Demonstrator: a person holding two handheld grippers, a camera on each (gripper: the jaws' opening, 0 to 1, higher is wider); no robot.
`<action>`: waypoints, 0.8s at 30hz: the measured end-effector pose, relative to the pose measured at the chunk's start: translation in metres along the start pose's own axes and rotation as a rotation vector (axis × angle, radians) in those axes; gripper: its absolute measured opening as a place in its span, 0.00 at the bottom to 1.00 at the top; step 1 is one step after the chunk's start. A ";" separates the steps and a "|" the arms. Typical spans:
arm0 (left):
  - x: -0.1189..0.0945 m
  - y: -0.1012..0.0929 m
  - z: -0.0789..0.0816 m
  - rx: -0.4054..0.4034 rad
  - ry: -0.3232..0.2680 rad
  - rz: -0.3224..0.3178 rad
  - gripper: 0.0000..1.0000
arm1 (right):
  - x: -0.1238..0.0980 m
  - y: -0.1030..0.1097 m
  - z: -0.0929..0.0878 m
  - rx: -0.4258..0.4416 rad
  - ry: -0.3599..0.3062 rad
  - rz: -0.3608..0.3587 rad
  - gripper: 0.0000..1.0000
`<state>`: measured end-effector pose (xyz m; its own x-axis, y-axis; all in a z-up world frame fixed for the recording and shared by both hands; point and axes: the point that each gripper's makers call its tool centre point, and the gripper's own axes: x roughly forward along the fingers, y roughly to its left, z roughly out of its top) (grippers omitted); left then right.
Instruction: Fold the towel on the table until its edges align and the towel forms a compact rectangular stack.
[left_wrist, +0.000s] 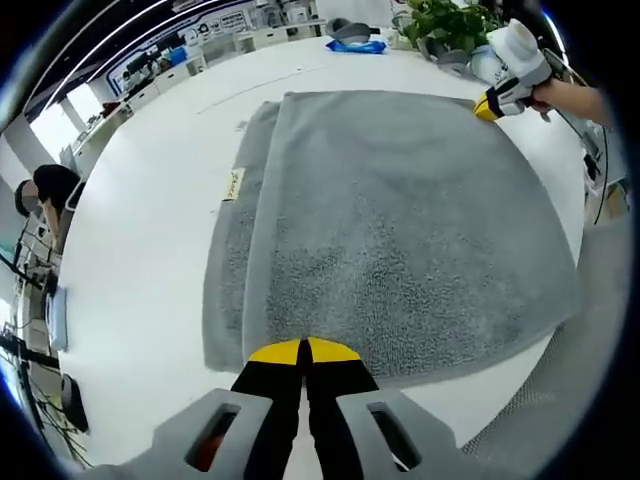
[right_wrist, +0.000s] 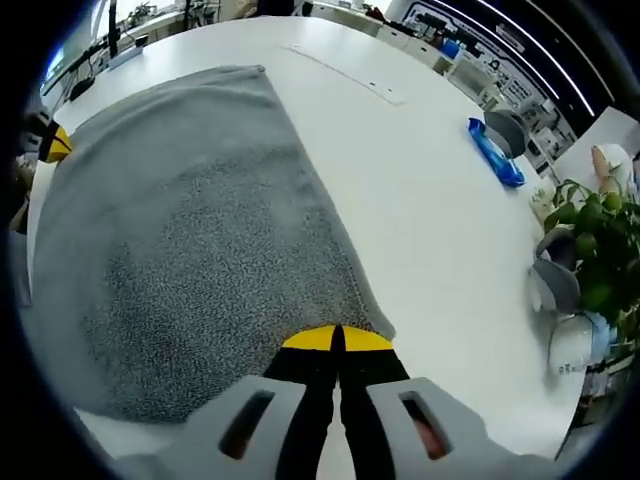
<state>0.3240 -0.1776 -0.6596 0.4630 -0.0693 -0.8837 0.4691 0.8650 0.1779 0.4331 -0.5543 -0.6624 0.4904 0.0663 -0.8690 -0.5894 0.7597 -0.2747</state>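
1. In the left gripper view, my left gripper (left_wrist: 303, 352) rises from the bottom with its yellow-tipped black jaws pressed together, pinching the near edge of the grey terry-cloth towel (left_wrist: 400, 230).
2. In the right gripper view, my right gripper (right_wrist: 337, 340) has its yellow-tipped jaws closed the same way, clamped on a corner of that grey towel (right_wrist: 190, 250).
3. The towel lies flat on the round white table (left_wrist: 150, 250), folded over once: the upper layer sits slightly off the lower one, so a strip of the lower layer shows along one side in the left gripper view.
4. A small pale fabric label (left_wrist: 232, 184) sits on that exposed strip, near the edge of the upper layer.
5. From the left gripper view I see my right gripper (left_wrist: 490, 105) at the far corner of the towel, its yellow tip touching the cloth, with my hand (left_wrist: 570, 98) behind it.
6. From the right gripper view my left gripper's yellow tip (right_wrist: 55, 143) shows at the opposite side of the towel, by the table's edge.
7. Beyond the towel, well apart from it, a blue flat object (right_wrist: 495, 152) lies on the white table (right_wrist: 420, 200) next to a grey rounded item (right_wrist: 508, 127); I cannot tell what either is.
8. A green leafy potted plant (right_wrist: 595, 240) stands at the table's far side, with grey and white containers (right_wrist: 555, 285) around its base.
9. Past the table, the left gripper view shows desks with equipment and a person in dark clothes (left_wrist: 50, 190) bent over near the room's edge.
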 end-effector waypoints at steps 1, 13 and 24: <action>0.000 0.000 0.001 0.006 0.002 0.005 0.01 | -0.002 0.000 -0.003 0.009 -0.001 -0.001 0.00; 0.005 0.000 0.012 0.084 0.025 -0.012 0.00 | -0.016 0.006 -0.029 0.063 -0.009 -0.019 0.00; 0.008 0.001 0.016 0.107 0.015 -0.034 0.01 | -0.023 0.011 -0.042 0.094 -0.013 -0.023 0.00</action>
<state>0.3406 -0.1852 -0.6591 0.4343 -0.0899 -0.8963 0.5628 0.8040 0.1920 0.3890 -0.5748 -0.6628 0.5117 0.0554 -0.8574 -0.5150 0.8185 -0.2545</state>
